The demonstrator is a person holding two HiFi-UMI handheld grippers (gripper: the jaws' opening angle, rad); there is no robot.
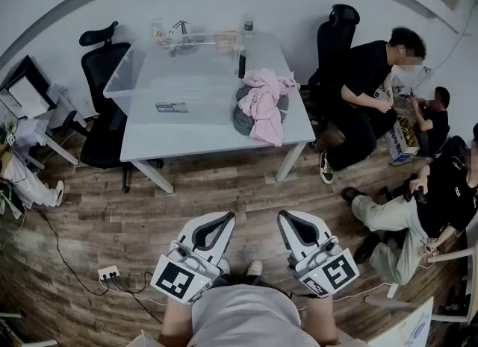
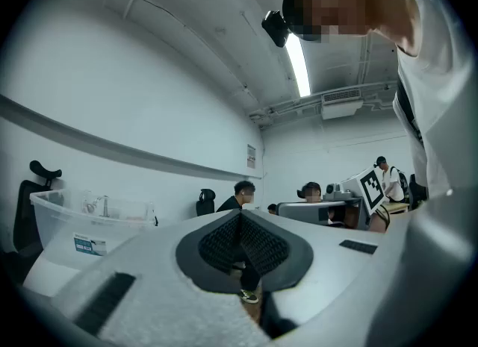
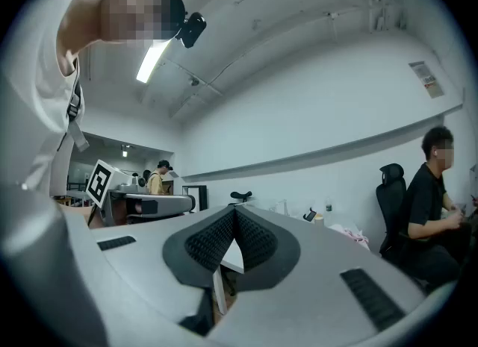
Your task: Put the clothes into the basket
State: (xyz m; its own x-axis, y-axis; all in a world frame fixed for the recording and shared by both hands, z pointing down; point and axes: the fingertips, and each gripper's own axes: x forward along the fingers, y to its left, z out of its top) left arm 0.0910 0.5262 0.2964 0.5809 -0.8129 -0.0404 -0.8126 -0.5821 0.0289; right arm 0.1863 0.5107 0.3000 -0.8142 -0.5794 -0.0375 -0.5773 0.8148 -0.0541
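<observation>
- The white table (image 1: 187,133) is the big thing here. It sits straight ahead of both grippers and well apart from them, across a stretch of wood floor.
- A black office chair (image 1: 104,107) stands at the table's side, ahead and left of the left gripper. A seated person in black (image 1: 370,92) is off ahead and right of the right gripper.
- The clear plastic basket (image 1: 142,77) is on the far-left part of the table, way ahead of the left gripper.
- The pink clothes (image 1: 263,103) are piled over a grey garment (image 1: 240,118) on the table's right side, ahead of the right gripper. They're outside the basket, off to its right.
- The left gripper (image 1: 226,219) is held level down by the person's body, jaws pressed together with nothing in them.
- The right gripper (image 1: 287,216) is just beside it, same deal: jaws closed and empty.
- A white power strip (image 1: 108,272) lies on the floor left of the left gripper.
</observation>
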